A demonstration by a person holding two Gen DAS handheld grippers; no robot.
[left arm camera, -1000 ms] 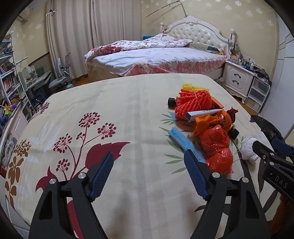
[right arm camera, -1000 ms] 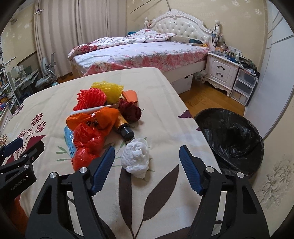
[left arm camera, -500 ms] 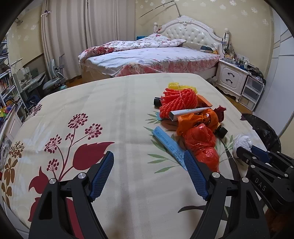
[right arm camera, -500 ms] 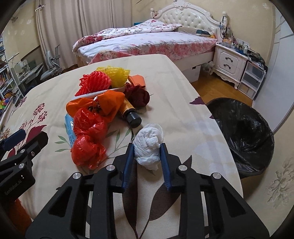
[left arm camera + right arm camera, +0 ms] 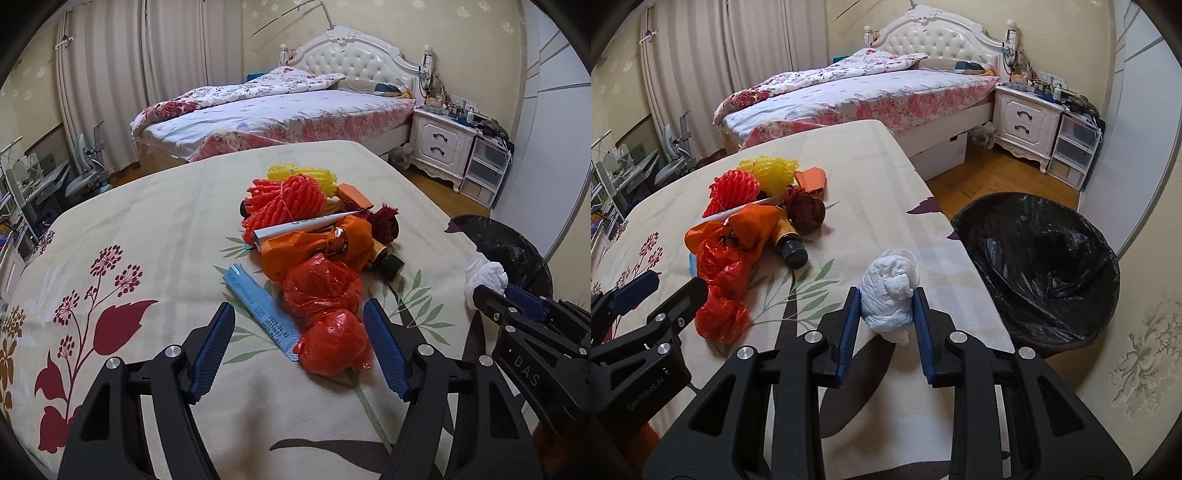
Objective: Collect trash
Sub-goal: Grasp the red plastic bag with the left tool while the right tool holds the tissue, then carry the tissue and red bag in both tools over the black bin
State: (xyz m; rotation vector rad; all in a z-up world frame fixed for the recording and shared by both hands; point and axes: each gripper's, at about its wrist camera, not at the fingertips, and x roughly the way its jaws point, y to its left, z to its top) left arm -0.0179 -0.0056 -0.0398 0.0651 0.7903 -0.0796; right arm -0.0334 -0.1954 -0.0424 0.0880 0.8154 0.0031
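Note:
My right gripper [image 5: 886, 295] is shut on a crumpled white wad [image 5: 888, 291], held near the table's right edge beside the black-lined bin [image 5: 1045, 266]. The left wrist view shows the same wad [image 5: 484, 275] at far right. My left gripper [image 5: 297, 314] hangs low over the near end of the trash pile. Its jaws are closing, with a red plastic bag [image 5: 332, 343] between the pads, which do not press it. A blue blister strip [image 5: 255, 299] lies just left of that bag.
Farther along the pile lie an orange bag [image 5: 314, 247], red net [image 5: 284, 199], yellow net [image 5: 303, 173], a black-capped bottle [image 5: 790, 243] and a dark red ball [image 5: 805, 210]. A flowered cloth [image 5: 147, 229] covers the table. A bed [image 5: 868, 92] and nightstand [image 5: 1027, 118] stand behind.
The right gripper shut on the white wad and carried it rightward toward the bin. The left gripper moved right to the pile's near end, and its jaws narrowed around the red bag.

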